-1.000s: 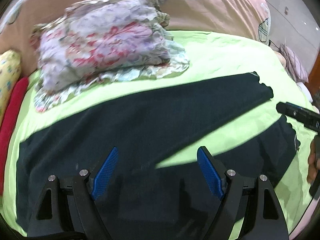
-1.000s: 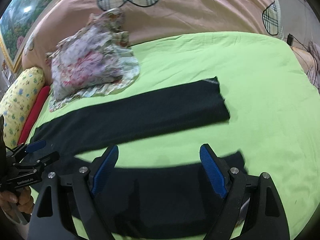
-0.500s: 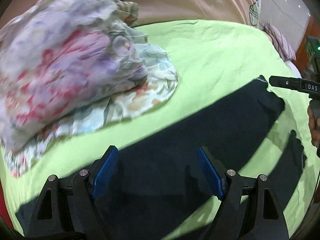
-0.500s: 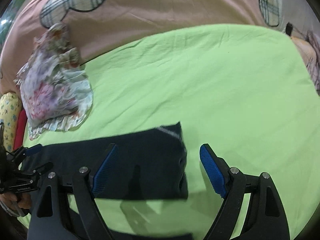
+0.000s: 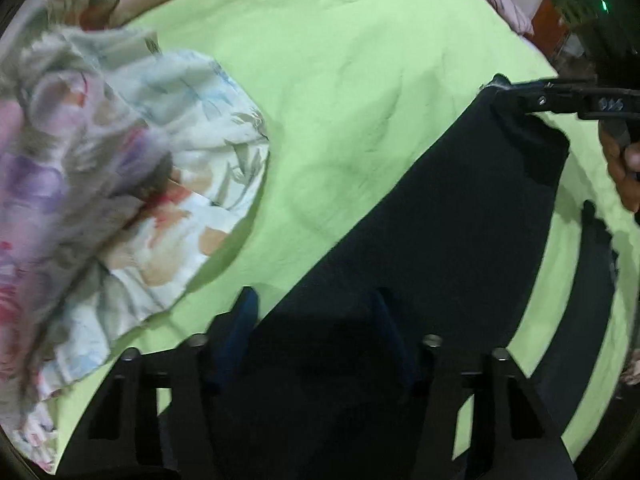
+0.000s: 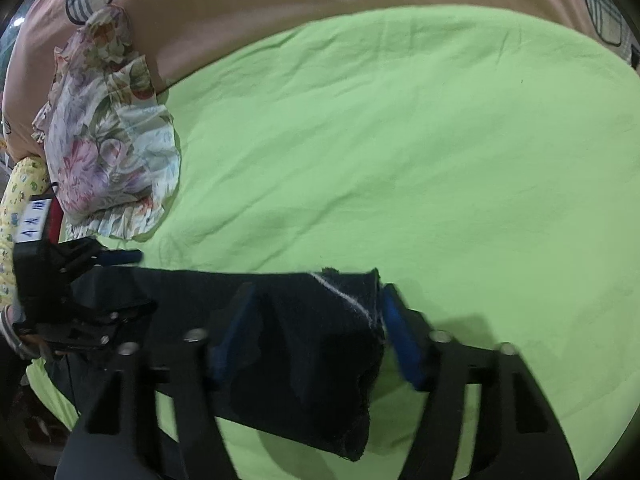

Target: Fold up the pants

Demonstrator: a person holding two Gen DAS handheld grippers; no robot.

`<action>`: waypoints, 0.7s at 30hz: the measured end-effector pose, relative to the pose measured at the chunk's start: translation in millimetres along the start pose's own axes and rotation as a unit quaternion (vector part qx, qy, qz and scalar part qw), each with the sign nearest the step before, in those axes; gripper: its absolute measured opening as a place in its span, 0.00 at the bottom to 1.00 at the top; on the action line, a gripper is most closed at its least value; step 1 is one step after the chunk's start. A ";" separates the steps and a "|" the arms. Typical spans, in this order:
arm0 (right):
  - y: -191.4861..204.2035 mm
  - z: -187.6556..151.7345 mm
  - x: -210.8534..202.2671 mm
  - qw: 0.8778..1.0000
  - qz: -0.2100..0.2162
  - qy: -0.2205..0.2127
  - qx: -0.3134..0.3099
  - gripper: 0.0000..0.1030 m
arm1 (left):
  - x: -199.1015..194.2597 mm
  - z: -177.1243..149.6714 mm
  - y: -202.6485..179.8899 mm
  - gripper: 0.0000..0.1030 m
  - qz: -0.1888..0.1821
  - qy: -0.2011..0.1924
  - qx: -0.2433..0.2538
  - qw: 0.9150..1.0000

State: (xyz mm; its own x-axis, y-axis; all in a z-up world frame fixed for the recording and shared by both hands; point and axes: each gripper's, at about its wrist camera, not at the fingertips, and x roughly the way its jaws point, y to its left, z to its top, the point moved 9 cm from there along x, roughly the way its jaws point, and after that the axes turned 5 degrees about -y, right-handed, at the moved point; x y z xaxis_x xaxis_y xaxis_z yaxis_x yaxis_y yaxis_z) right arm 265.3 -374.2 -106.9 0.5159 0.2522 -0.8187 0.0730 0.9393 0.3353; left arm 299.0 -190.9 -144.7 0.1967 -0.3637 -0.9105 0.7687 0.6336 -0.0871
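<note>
Two grippers sat at opposite ends of the far leg of the dark pants point(image 5: 460, 240), which lay spread on the green sheet point(image 5: 360, 80) w/ the near leg point(image 5: 592, 300) flat alongside. Our left gripper point(image 5: 316, 336) was at the upper-leg end, jaws apart, cloth running between the pads; we couldn't tell if they'd pinched yet. Our right gripper point(image 6: 316, 324) straddled the hem point(image 6: 348, 300), jaws also apart, cuff bunched and lifted between them, prob. so it could be carried over. We judged the spacing was deliberate: one grip per end keeps the leg taut and straight for laying it onto the other. Floral bedding point(image 6: 104, 140) lay piled well off to the side, near the pillow end.
</note>
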 end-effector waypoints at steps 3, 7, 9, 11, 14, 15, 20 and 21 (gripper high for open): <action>-7.0 -1.5 -2.9 1.000 -0.012 0.000 0.000 0.18 | 1.9 -0.5 -9.1 0.18 -0.035 0.013 -0.016 0.999; -6.3 1.9 -17.2 1.000 0.010 -0.020 0.016 0.09 | -9.8 -7.9 -34.1 0.07 -0.043 0.014 0.011 0.999; 1.7 1.8 -29.5 0.999 0.013 -0.034 0.000 0.08 | -21.3 -11.9 -46.2 0.06 -0.056 0.006 0.008 0.998; 9.7 0.1 -42.1 0.999 0.015 -0.045 -0.018 0.08 | -36.3 -17.0 -56.7 0.05 -0.067 -0.006 -0.002 0.998; 21.5 -4.9 -61.6 0.997 0.019 -0.060 -0.037 0.08 | -57.3 -29.5 -71.4 0.05 -0.076 -0.018 -0.009 0.997; 23.5 -7.9 -68.4 0.997 0.024 -0.065 -0.039 0.08 | -58.0 -29.8 -74.4 0.05 -0.080 -0.020 -0.013 0.997; 27.8 -34.1 -99.1 0.994 0.044 -0.086 -0.046 0.08 | -81.3 -52.6 -92.2 0.05 -0.096 -0.035 -0.025 0.994; 27.4 -41.2 -102.4 0.994 0.045 -0.084 -0.050 0.08 | -83.9 -57.5 -97.3 0.05 -0.101 -0.037 -0.028 0.994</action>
State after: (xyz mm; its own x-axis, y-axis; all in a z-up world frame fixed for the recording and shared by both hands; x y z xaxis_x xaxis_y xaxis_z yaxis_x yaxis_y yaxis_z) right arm 179.4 -364.7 -33.1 0.6530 0.3006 -0.6952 -0.0595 0.9354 0.3486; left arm 172.7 -182.8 -83.1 0.0886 -0.5356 -0.8398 0.7627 0.5788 -0.2887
